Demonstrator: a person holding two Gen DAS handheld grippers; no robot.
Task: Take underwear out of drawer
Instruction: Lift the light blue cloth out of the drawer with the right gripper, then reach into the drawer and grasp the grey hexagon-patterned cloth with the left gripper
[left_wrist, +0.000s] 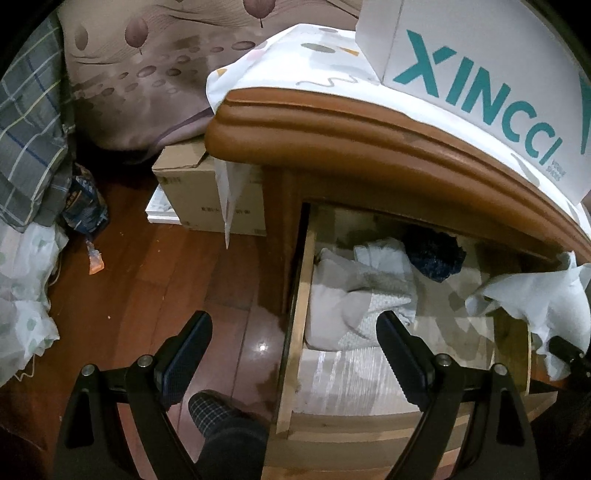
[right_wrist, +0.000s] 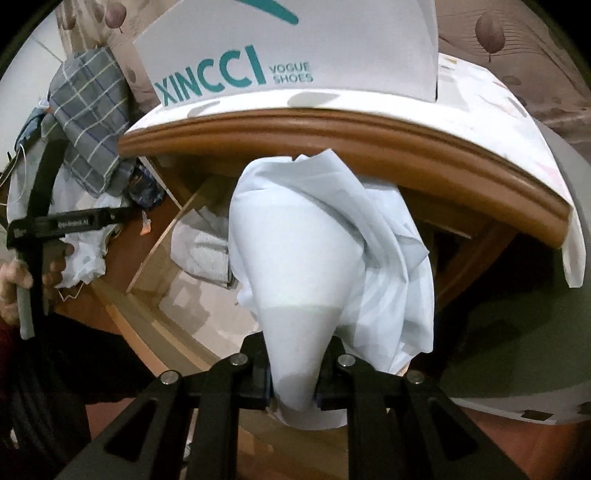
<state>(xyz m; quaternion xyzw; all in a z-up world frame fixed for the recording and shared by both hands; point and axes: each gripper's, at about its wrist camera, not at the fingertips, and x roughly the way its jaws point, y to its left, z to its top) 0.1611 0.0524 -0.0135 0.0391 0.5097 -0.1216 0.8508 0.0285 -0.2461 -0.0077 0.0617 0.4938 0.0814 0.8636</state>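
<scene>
My right gripper (right_wrist: 293, 384) is shut on pale white underwear (right_wrist: 325, 258). The cloth hangs bunched above the open wooden drawer (right_wrist: 162, 243), in front of the nightstand's edge. In the left wrist view the same underwear (left_wrist: 535, 295) shows at the far right, over the drawer's right side. My left gripper (left_wrist: 295, 350) stands open and holds nothing. It hovers over the drawer's left wall (left_wrist: 299, 295), one finger above the floor and one above the drawer. Folded white and grey clothes (left_wrist: 354, 295) and a dark blue item (left_wrist: 434, 256) lie inside.
The nightstand's rounded wooden top (left_wrist: 369, 125) overhangs the drawer and carries a white XINCCI shoe box (left_wrist: 480, 92) on a cloth. A cardboard box (left_wrist: 207, 195) stands on the wooden floor to the left. Plaid bedding (left_wrist: 29, 129) hangs at far left. A slippered foot (left_wrist: 214, 410) is below.
</scene>
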